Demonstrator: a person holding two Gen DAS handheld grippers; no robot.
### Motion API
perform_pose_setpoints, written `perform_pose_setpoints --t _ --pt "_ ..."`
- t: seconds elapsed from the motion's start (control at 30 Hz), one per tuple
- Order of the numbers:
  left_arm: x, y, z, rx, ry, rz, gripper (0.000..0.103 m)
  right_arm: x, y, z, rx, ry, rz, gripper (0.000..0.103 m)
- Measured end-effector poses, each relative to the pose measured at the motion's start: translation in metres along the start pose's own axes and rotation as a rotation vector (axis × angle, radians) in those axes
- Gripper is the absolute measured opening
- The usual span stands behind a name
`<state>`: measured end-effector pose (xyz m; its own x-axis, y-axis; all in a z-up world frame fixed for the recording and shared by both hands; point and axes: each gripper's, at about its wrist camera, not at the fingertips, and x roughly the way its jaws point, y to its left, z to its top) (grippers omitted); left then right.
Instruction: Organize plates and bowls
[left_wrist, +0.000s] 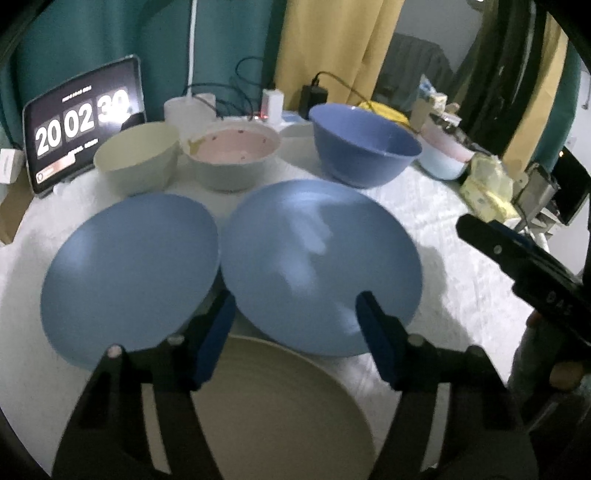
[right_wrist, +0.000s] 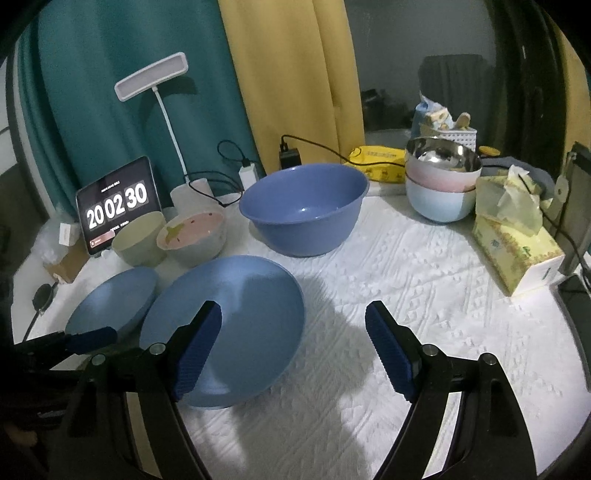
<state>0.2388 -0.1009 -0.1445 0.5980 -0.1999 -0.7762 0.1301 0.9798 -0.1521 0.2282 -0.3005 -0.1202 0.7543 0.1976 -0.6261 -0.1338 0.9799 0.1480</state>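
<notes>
Hovering open: left claw (left_wrist: 295, 332) over blue plate (left_wrist: 321, 266).

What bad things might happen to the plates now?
The two round blue plates lie edge to edge, so lifting one may nudge the other. The left gripper hangs open over the right-hand plate's near rim and a beige plate below; it might pinch the wrong one. The slippery-looking rim might slide from the pads.
</notes>
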Motion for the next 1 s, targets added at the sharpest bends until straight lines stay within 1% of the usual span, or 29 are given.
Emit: perform_pose_setpoints --t 0.27,0.33,0.47,0.57,0.7,0.73,0.8,0.87,0.93,1.0 --pt "0.025 0.005 0.003 -0.031 0.075 0.023 0.067 0.022 -0.006 -0.002 0.006 0.051 0.018 0.077" --pt "0.03 0.006 0.003 -0.036 0.091 0.027 0.066 0.029 -0.007 -0.003 0.005 0.069 0.013 0.074" --pt "0.037 0.008 0.003 -0.041 0.11 0.048 0.064 0.046 -0.011 -0.007 0.021 0.122 0.016 0.063" --pt "0.041 0.011 0.004 -0.039 0.114 0.077 0.059 0.056 -0.013 -0.01 0.029 0.153 0.02 0.056" --pt "0.049 0.014 0.004 -0.041 0.145 0.1 0.049 0.067 -0.014 -0.015 0.034 0.186 0.025 0.044" --pt "0.05 0.013 0.003 -0.038 0.148 0.105 0.048 0.07 -0.014 -0.016 0.037 0.195 0.025 0.043" --pt "0.052 0.013 0.003 -0.028 0.149 0.115 0.046 0.075 -0.016 -0.018 0.044 0.21 0.022 0.036" --pt "0.053 0.013 0.003 -0.023 0.149 0.118 0.043 0.079 -0.016 -0.02 0.049 0.222 0.023 0.032" --pt "0.054 0.013 0.003 -0.015 0.147 0.12 0.039 0.082 -0.017 -0.022 0.052 0.23 0.027 0.03" --pt "0.054 0.013 0.003 -0.011 0.144 0.124 0.035 0.082 -0.016 -0.023 0.052 0.232 0.037 0.021"
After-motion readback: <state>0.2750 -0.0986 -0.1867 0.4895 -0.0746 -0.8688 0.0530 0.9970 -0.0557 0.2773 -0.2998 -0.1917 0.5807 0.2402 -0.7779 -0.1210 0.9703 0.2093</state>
